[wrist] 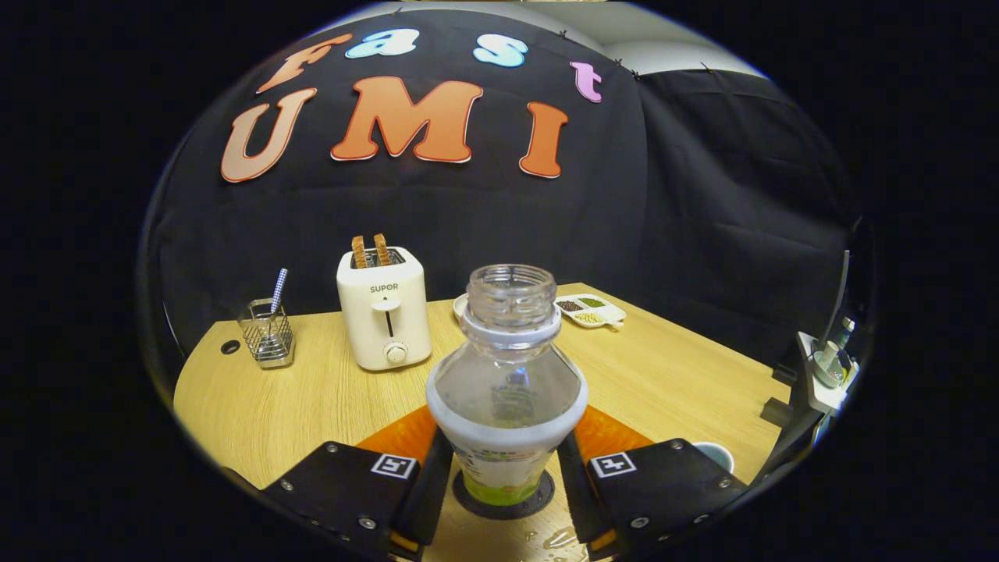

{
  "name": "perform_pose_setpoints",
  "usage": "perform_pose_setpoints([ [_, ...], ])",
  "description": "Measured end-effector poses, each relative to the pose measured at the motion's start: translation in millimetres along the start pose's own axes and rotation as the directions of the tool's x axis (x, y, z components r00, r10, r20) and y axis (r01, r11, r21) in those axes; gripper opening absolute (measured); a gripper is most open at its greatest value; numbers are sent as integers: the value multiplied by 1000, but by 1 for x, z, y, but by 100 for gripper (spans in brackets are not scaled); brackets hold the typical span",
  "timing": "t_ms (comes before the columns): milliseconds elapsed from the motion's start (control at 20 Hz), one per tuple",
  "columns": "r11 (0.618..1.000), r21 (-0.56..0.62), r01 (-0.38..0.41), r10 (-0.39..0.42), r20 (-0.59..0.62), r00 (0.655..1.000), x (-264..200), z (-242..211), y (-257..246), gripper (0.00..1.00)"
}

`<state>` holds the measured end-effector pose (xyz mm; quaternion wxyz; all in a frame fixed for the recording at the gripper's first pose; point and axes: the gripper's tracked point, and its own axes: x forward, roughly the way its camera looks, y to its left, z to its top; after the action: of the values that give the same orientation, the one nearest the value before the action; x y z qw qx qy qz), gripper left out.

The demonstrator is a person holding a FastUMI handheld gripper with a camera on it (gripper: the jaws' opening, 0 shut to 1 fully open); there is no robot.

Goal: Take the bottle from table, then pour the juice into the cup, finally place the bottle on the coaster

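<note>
Gripper view: fingers flank the upright bottle on its coaster, contact unclear; bare table around.

**Wooden counter and what stood on it**

The counter was a light wood-grain top with a small round hole near its far left corner. A wire mesh holder with one checked-handled utensil stood beside that hole. Next to it sat a cream toaster with two slices of toast up in its slots. Farther back lay a white divided dish holding small portions of grains, with the edge of a white plate just beside it. A dark round coaster lay at the near edge, the uncapped bottle standing upright on it. An orange mat lay flat beneath the coaster. A white cup sat at the near right. A few wet drops glistened on the wood before the coaster.
</note>
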<state>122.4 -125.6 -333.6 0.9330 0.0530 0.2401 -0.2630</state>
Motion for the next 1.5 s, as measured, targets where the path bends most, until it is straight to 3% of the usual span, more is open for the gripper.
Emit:
perform_pose_setpoints([
  [400, 1000, 26, 18, -17, -38, 999, 10, -13, -6, 70],
  [650, 999, 31, 16, -15, -29, 999, 3, -10, -8, 86],
  [1050, 997, 71, -25, 26, -2, 1000, -22, 2, -7, 86],
  [1500, 990, 98, -97, 85, 118, 989, -74, 62, -13, 86],
])
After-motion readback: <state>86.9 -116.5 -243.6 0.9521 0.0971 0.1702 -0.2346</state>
